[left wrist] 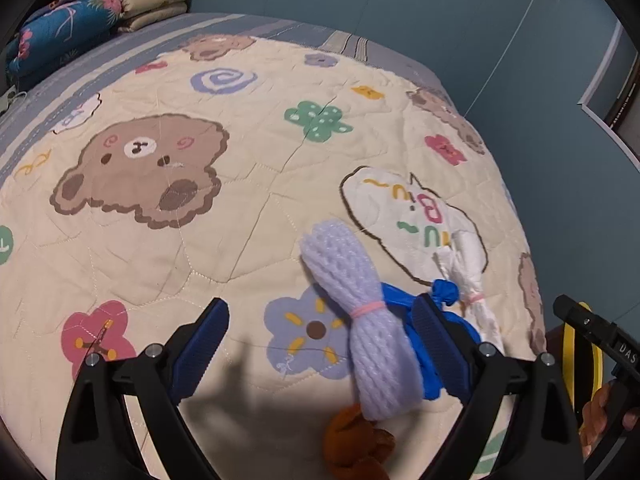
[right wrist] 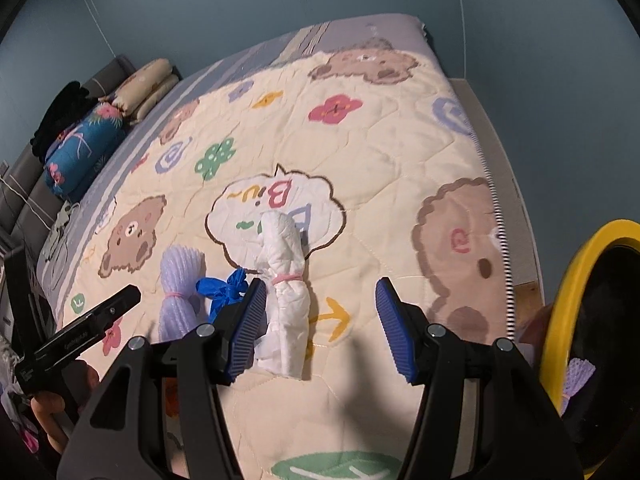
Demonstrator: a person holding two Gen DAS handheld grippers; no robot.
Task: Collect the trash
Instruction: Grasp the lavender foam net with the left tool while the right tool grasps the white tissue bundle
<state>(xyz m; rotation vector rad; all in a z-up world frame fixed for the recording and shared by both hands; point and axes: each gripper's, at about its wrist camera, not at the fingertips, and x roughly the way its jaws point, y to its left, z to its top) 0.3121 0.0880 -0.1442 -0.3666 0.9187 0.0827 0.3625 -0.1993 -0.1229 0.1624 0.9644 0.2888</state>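
Three bundles of trash lie on the bed quilt (left wrist: 240, 220). A pale purple foam net (left wrist: 360, 320) tied with a pink band lies between my left gripper's (left wrist: 324, 336) open fingers, nearer the right one. A crumpled blue bag (left wrist: 440, 296) lies by that finger. A brown lump (left wrist: 356, 444) sits below the net. A white tissue bundle (right wrist: 286, 292) with a pink band lies just inside the left finger of my open right gripper (right wrist: 320, 316). The foam net (right wrist: 178, 292) and blue bag (right wrist: 226, 288) lie left of it.
A yellow-rimmed black bin (right wrist: 576, 320) stands at the bed's right edge, with purple netting inside. It also shows in the left wrist view (left wrist: 576, 344). Folded bedding (left wrist: 80, 24) is stacked at the head of the bed. Blue walls surround the bed.
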